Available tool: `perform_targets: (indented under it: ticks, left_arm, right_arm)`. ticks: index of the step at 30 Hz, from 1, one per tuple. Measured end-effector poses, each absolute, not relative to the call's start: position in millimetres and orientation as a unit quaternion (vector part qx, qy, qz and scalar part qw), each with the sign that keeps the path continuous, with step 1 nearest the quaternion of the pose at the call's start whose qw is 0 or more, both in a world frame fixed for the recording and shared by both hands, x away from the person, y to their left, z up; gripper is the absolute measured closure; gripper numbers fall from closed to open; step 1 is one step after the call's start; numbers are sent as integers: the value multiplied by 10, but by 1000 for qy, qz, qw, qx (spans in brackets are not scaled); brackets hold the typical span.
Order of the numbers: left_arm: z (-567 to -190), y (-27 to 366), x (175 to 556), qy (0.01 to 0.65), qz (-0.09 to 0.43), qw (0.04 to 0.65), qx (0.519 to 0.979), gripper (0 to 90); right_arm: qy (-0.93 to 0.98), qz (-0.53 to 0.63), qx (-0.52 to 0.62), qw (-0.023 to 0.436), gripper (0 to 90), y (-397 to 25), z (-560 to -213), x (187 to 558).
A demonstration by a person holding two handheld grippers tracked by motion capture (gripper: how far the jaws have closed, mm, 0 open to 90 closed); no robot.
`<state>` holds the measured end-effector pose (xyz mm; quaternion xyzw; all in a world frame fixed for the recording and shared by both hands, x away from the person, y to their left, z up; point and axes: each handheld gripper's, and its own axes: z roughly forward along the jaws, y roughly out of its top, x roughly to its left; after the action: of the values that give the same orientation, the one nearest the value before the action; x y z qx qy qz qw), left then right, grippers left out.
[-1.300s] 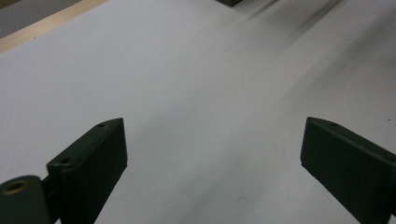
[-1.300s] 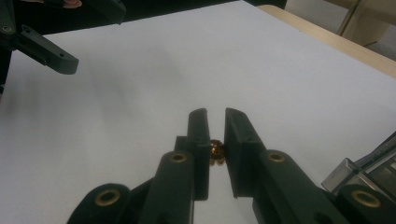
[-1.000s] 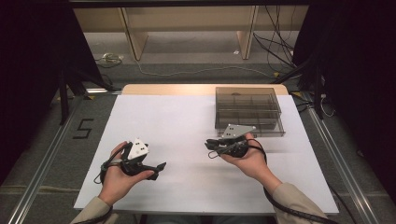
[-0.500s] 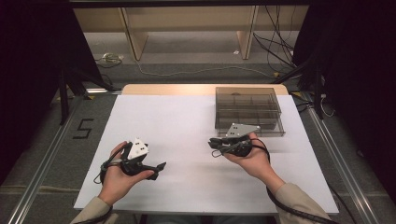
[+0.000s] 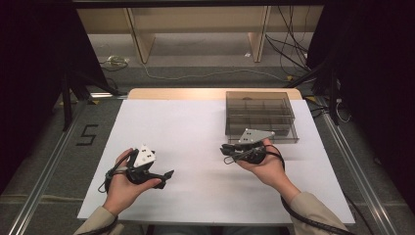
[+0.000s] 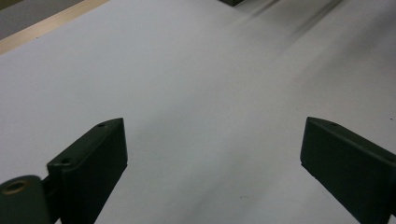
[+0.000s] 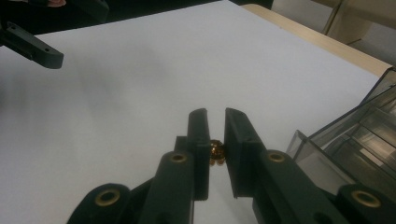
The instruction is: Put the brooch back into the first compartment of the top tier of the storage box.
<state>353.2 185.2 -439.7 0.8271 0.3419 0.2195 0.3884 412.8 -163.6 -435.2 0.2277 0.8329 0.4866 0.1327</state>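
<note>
Since our right gripper [image 7: 215, 122], low in its own view, pinches a small golden bead [image 7: 216, 151] deep between near-closed jaws beside the box [image 7: 355, 135], we judge it light, hard, slippery; our left gripper [image 6: 212, 144] stands spread.

The left hand [image 5: 128, 183] holds the left claw [image 5: 166, 175] low, its jaws spread wide and pointing right, nothing between them. The right hand [image 5: 264, 164] lies palm up under the right claw [image 5: 226, 149], which points left; its jaws stand nearly together. Both forearms enter from the near edge, sleeves at the wrists, well apart.
</note>
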Motion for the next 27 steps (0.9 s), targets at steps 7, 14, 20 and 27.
perform_targets:
  ticks: [7,14,20,27]
  left_arm:
    - [-4397,1853,3533,342,220,389,827,73]
    - [-4396,1853,3533,342,220,389,827,73]
    - [-4396,1853,3533,342,220,389,827,73]
    - [-4398,1852,3533,342,220,389,827,73]
  right_arm:
    - [832,487,231,135,817,-1665,-4342,4134]
    - [831,486,233,137,817,-1690,-4341,4139]
    - [830,486,235,138,817,-1706,-4342,4145]
    - [827,489,238,143,817,-1736,-4325,4163]
